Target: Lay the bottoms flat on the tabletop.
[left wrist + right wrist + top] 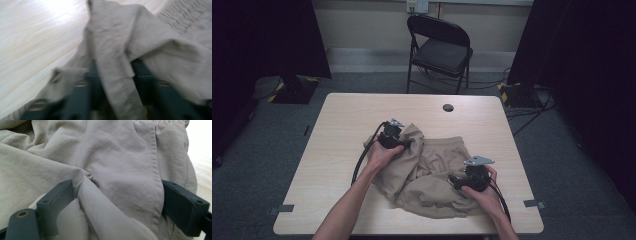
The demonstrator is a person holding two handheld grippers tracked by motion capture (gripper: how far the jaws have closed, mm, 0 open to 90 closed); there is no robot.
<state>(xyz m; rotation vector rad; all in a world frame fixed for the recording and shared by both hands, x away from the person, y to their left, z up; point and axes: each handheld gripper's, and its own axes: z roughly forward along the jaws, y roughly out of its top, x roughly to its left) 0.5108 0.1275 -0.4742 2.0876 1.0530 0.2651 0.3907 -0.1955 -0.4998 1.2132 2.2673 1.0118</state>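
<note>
Left gripper (112,82) pinches a hem of the tan shorts (432,167), likely to spread them; right gripper (117,202) straddles a fold, jaws apart.

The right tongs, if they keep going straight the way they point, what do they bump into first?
Probably the beige shorts. The right tongs are open with a fold of that cloth already bunched between the jaws, so cloth comes first.

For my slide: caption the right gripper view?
Open right gripper straddling a fold of beige shorts.
</note>
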